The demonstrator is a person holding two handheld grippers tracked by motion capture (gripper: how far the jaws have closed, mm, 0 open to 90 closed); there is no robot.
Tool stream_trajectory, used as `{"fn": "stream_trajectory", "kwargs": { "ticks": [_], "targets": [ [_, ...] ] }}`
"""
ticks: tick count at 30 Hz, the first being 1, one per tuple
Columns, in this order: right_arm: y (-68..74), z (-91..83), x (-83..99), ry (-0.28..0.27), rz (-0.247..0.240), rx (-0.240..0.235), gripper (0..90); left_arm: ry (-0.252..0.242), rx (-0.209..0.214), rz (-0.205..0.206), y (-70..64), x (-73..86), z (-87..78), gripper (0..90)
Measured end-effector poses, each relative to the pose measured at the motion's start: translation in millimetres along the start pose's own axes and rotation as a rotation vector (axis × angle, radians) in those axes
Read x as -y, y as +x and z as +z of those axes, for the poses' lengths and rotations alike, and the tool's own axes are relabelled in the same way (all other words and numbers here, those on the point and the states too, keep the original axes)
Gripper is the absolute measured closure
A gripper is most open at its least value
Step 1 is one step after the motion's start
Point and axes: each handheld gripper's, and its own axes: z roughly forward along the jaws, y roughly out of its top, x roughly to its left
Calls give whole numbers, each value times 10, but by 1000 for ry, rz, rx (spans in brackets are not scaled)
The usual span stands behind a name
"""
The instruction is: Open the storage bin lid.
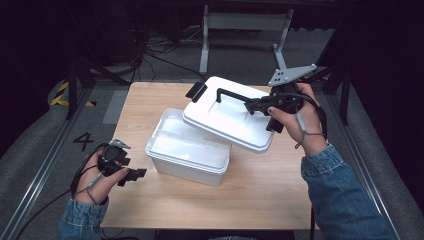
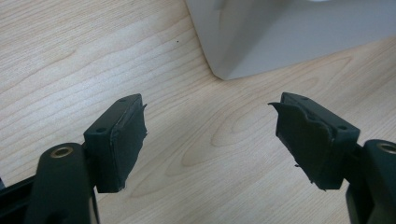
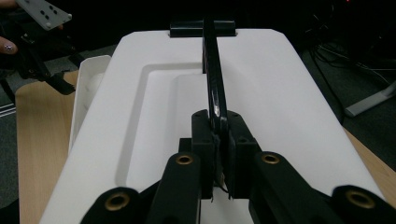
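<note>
A white plastic box [image 1: 187, 150] stands on the wooden table, its top uncovered. Its white lid [image 1: 227, 117] hangs tilted above the box's right rear side, overlapping the rim. My right gripper [image 1: 257, 105] is shut on the lid's black handle [image 1: 232, 94], seen close in the right gripper view as the handle [image 3: 214, 79] running away from the right gripper [image 3: 219, 140] over the lid [image 3: 261, 93]. A black latch [image 1: 196, 90] sits at the lid's far end. My left gripper [image 1: 136, 174] rests open near the box's front left; the left gripper [image 2: 208, 126] faces the box corner [image 2: 243, 51].
The wooden table [image 1: 260, 195] has bare room in front of and right of the box. A metal frame [image 1: 245, 22] and cables lie on the floor beyond the far edge. A number 4 [image 1: 83, 141] is marked on the floor at the left.
</note>
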Motion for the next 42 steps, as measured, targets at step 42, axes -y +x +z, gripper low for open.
{"fn": "stream_trajectory", "kwargs": {
  "ticks": [42],
  "targets": [
    [-786,-309,919,95,221,203,848,14,4,-7,11,8,31,248]
  ]
}}
